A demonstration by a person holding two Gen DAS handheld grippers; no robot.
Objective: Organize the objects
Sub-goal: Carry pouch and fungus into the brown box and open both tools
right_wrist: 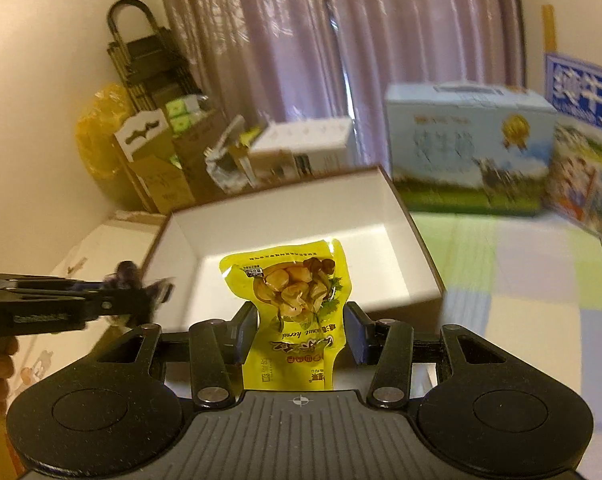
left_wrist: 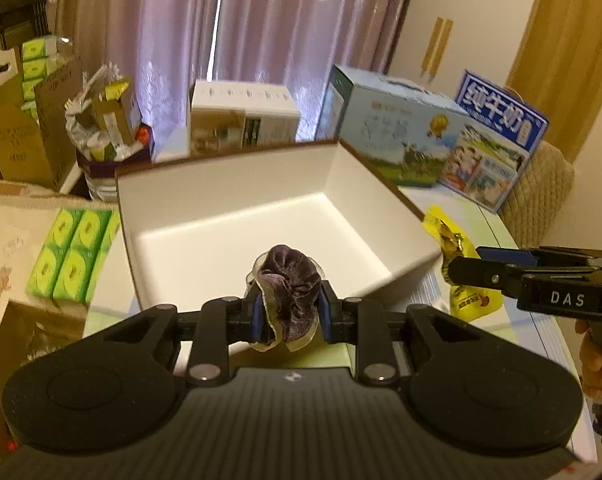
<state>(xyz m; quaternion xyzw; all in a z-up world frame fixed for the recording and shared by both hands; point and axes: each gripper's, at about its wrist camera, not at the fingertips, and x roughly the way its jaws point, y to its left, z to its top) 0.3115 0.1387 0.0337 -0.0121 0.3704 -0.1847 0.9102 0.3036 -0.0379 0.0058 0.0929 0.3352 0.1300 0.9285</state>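
Both held near box [left_wrist: 229,184] front rim: left gripper [left_wrist: 288,312] clamped tight on soft, light scrunchie [left_wrist: 289,280] mid-bunch, right gripper [right_wrist: 301,332] pinching slippery, crinkly pouch [right_wrist: 293,300] at lower edges.

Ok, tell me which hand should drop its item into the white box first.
Left, probably: the left gripper holds the purple scrunchie right at the white box near rim. The right gripper with the yellow snack pouch sits slightly further back.
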